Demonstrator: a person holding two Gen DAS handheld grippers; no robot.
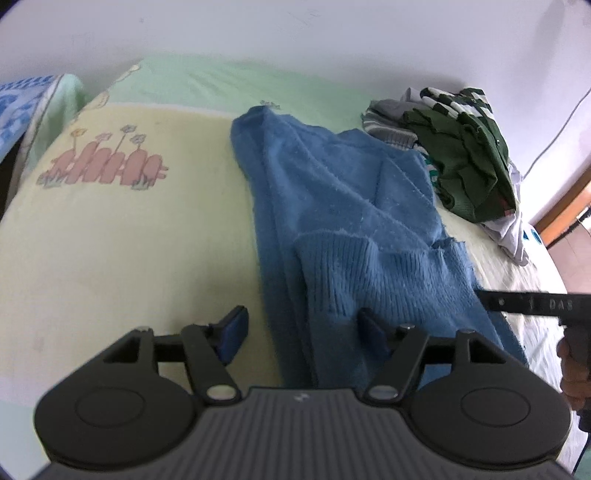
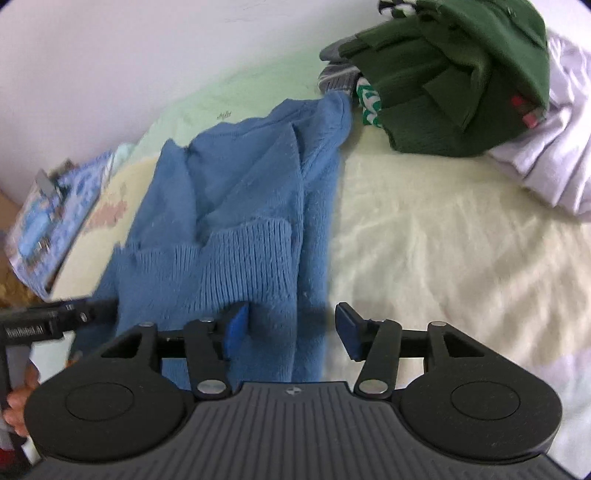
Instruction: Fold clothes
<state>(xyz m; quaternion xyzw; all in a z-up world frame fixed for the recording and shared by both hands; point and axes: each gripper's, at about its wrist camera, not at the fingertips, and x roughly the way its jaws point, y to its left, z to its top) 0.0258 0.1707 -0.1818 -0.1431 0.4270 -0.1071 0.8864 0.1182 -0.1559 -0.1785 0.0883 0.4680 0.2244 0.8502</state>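
1. Blue fuzzy knitted sweater (image 1: 343, 206): soft, brushed wool-like surface, folded lengthwise into a long narrow strip. A ribbed band lies across its near end. It rests flat on the bed, running from the near edge toward the far wall, with its far tip near the clothes pile.

2. Pale yellow plush bed cover (image 2: 443, 236): short, slightly rumpled pile, with a light green border at the far side and a printed pink fence-and-flowers motif to the left of the sweater.

3. Left gripper (image 1: 303, 328): black plastic linkage arms on a ribbed grey body, with two blue rectangular pads. Jaws stand apart, released. The left pad is over bare bed cover; the right pad is over the sweater's near end. Nothing is pinched between them.

4. Right gripper (image 2: 291, 330): same build. Jaws apart, released. The left pad sits at the sweater's ribbed band and the right pad is over bare bed cover, with the sweater's right edge in the gap. Whether the left pad touches the knit cannot be told.

5. Pile of unfolded clothes (image 2: 454, 81): a dark green heavy fabric garment on top, with grey striped knit, green-and-white striped cloth and a crumpled pale lilac-white garment beneath and beside it. It lies at the far right of the bed.

6. Blue-and-white patterned pillow (image 2: 51, 218): at the left edge of the bed.

7. White plain wall (image 1: 295, 33): behind the bed.
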